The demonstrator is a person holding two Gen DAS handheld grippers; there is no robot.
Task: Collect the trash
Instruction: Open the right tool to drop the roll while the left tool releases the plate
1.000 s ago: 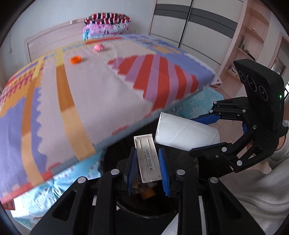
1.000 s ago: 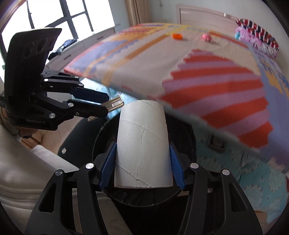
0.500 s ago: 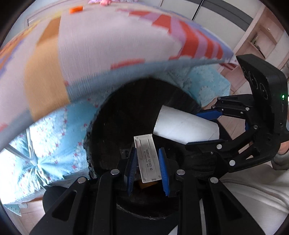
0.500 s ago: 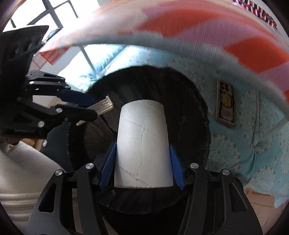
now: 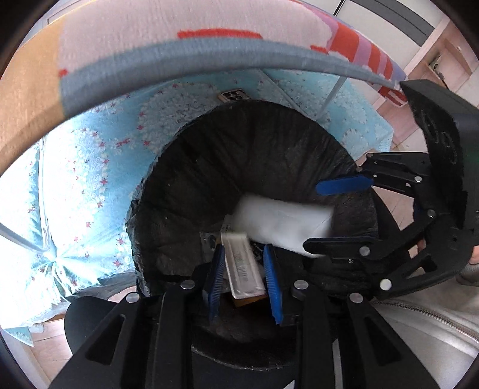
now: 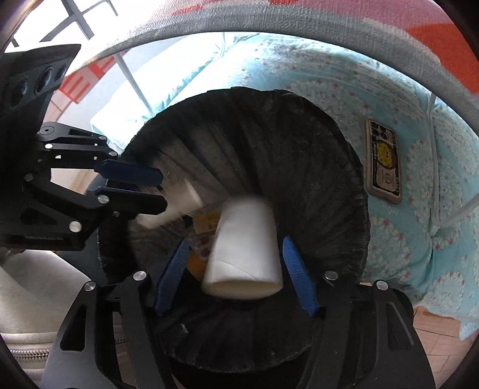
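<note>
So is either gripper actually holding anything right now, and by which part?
Nothing is gripped. Both jaws are opening over the bin: the cardboard tube sits loose in the right gripper, the flat strip in the left gripper.

I see both grippers over the bin (image 6: 344,191), the left gripper (image 5: 244,263) left of the right gripper (image 6: 236,254); the bin stands before the bed (image 5: 149,45), a phone (image 6: 384,164) lying right of its rim

A bed with a patchwork knitted blanket (image 5: 155,33) hangs above a turquoise floral bed skirt (image 6: 344,89); pale wooden floor (image 6: 434,329), bright window (image 6: 33,24), grey-banded wardrobe doors (image 5: 398,18).
</note>
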